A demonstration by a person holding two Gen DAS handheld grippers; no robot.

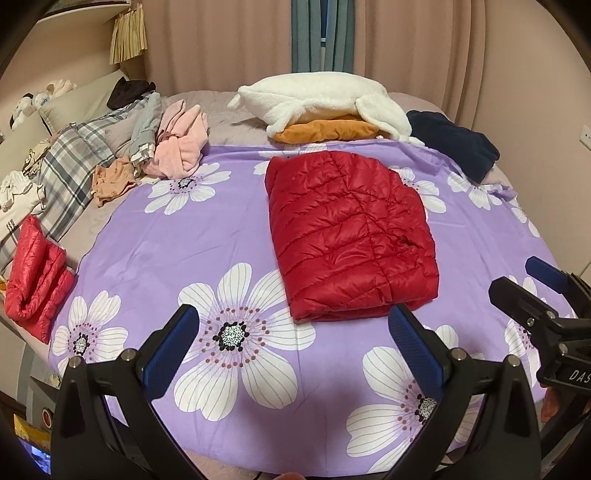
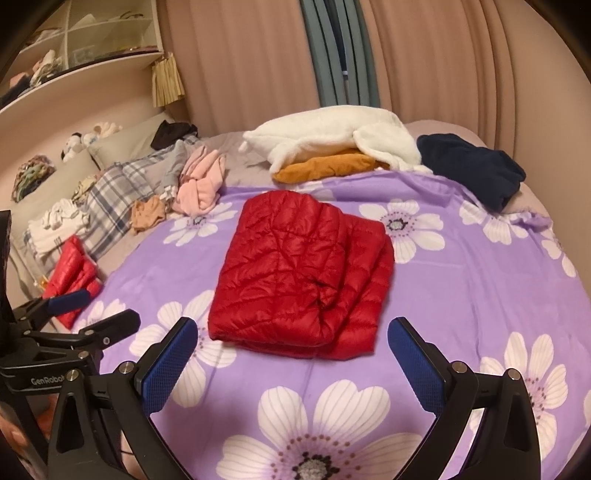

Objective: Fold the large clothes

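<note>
A red quilted puffer jacket (image 1: pixel 351 236) lies folded into a thick rectangle near the middle of the bed, on a purple sheet (image 1: pixel 184 236) printed with large white flowers. The folded layers show along its right side and its near edge. Both pairs of tongs hover above the near edge of the bed, just short of the jacket and not touching it. The left tongs (image 1: pixel 291 347) are spread wide and hold nothing, their blue pads (image 1: pixel 168 350) angled outward. The right tongs (image 2: pixel 293 354) are also spread wide and empty, and sit just to the right of the left pair. Toward the far edge of the bed, beyond the jacket, a white fleece garment (image 1: pixel 321 99) rests on top of an orange garment (image 1: pixel 325 131). Just beside them, at the far right corner, lies a dark navy garment (image 1: pixel 454 142). Along the left side of the bed there is a loose pile of clothes: a crumpled pink top (image 1: pixel 181 144), a grey plaid blanket (image 1: pixel 74 162) and a small tan piece (image 1: pixel 110 181). Nearer the front on that left side lies a second red quilted garment (image 1: pixel 35 277), folded, resting off the purple sheet. Behind the bed hang pink curtains (image 1: pixel 229 40) with a strip of teal curtain (image 1: pixel 321 33) between them. Shelves (image 2: pixel 85 40) stand at the far left.
</note>
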